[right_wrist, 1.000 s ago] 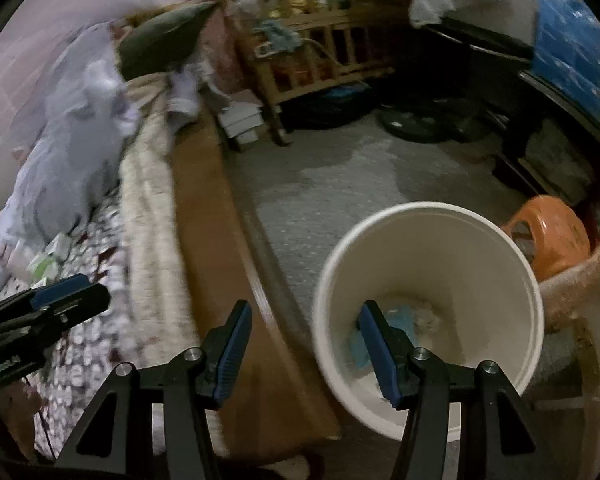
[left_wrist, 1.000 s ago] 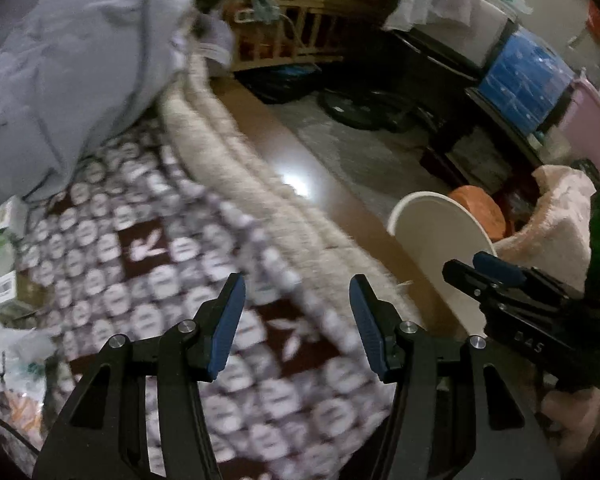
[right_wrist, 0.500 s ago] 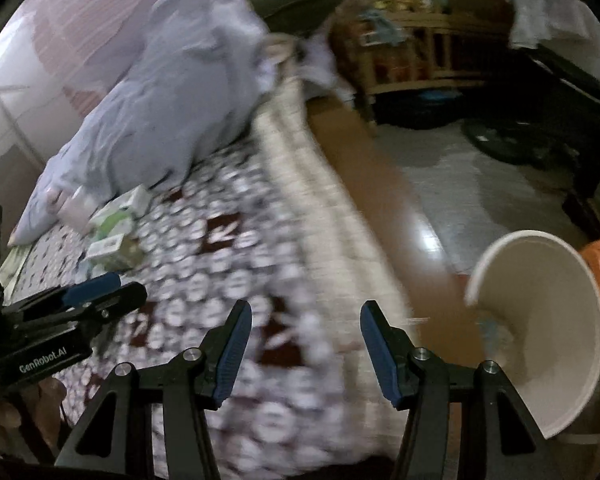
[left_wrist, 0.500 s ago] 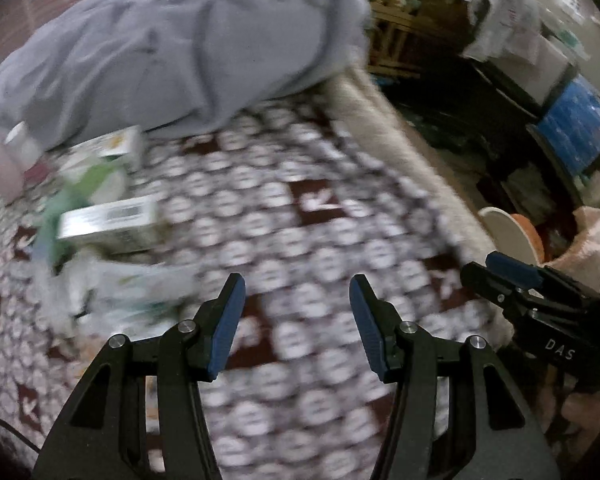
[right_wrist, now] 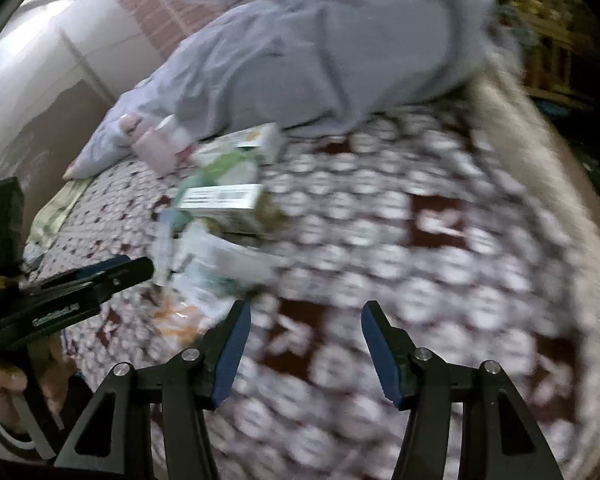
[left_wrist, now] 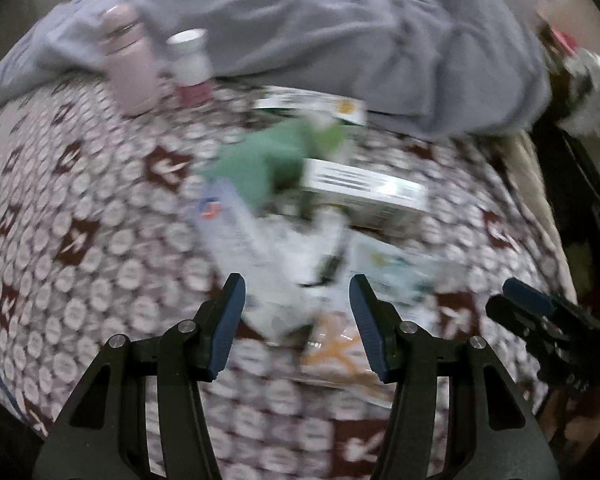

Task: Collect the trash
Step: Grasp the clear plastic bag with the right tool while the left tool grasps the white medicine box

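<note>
Across both wrist views we see a bed (left_wrist: 112, 208) covered by a brown spread patterned with white discs, filling most of each frame. A rumpled grey blanket (left_wrist: 340, 28) lies along the top of the frame. Below it, near the centre of the left view, sits the trash pile (left_wrist: 300, 216): a white carton with a barcode (left_wrist: 364, 192), a green wrapper (left_wrist: 260, 160), clear plastic bags and an orange packet (left_wrist: 340, 344) at its lower edge. A pink bottle (left_wrist: 128, 68) and a white-capped jar (left_wrist: 190, 56) stand at upper left against the blanket. Our left gripper (left_wrist: 298, 296) hangs over the pile's lower edge, jaws released, nothing pressed between them. Our right gripper (right_wrist: 304, 320), just right of the pile, has jaws released too; they have just been opening, with only bedspread between them.
</note>
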A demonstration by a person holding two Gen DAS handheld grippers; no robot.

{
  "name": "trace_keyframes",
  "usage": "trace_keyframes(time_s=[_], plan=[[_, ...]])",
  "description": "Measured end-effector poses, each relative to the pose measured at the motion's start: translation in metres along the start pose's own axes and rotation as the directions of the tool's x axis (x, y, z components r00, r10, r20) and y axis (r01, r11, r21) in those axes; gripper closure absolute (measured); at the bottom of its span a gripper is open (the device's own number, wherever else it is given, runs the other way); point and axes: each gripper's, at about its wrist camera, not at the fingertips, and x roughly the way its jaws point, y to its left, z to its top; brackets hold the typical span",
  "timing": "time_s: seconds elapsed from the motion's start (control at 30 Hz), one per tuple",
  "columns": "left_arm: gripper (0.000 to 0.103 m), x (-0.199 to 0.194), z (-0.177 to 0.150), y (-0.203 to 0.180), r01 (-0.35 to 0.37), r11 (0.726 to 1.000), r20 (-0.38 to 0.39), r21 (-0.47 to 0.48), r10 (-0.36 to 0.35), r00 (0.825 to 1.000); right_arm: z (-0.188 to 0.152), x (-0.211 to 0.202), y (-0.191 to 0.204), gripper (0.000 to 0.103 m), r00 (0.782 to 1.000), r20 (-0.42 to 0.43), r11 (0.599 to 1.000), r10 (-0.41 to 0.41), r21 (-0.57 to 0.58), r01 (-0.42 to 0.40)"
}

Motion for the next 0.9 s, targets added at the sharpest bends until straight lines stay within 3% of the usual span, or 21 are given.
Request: trace_keyframes(time_s=[0.1,0.27,0.3,0.33,0.43,0.63,0.67,0.9], plan=[[0.050,0.007,0.003,0.024,0.005,0.998,-0.013,-0.070,-0.006,1.000,0.010,0.024,0.019,0.040,0.999,-0.013,0.999,0.038,-0.030,-0.038],[0.045,0.031,0.009,0.051,0.049,0.978,-0.038,-0.200,-0.057,0.998,0.017,0.058,0.032,0.039,0.998,-0.053,0.997,0.045,-0.055,-0.048],[0.045,0.038,0.009,0.054,0.063,0.972,-0.041,-0.224,-0.074,0.996,0.017,0.061,0.032,0.041,0.997,-0.058,0.997,0.051,-0.049,-0.054],[0.045,0.044,0.009,0.057,0.082,0.965,-0.041,-0.250,-0.095,0.995,0.017,0.064,0.030,0.051,0.997,-0.050,0.997,0.061,-0.034,-0.063],[0.037,0.056,0.012,0.060,0.133,0.945,-0.030,-0.298,-0.148,0.989,0.017,0.062,0.025,0.064,0.997,-0.028,0.998,0.067,-0.020,-0.067],[0.040,0.067,0.015,0.051,0.119,0.950,-0.040,-0.288,-0.136,0.990,0.017,0.045,0.018,0.073,0.998,-0.002,0.997,0.063,-0.038,-0.063],[0.050,0.065,0.015,0.051,0.115,0.951,-0.031,-0.285,-0.129,0.991,0.016,0.042,0.016,0.073,0.998,0.003,0.997,0.061,-0.040,-0.061],[0.052,0.033,0.013,0.061,0.092,0.965,0.031,-0.245,-0.087,0.996,0.012,0.017,0.006,0.074,0.998,0.034,0.998,0.058,-0.036,-0.057]])
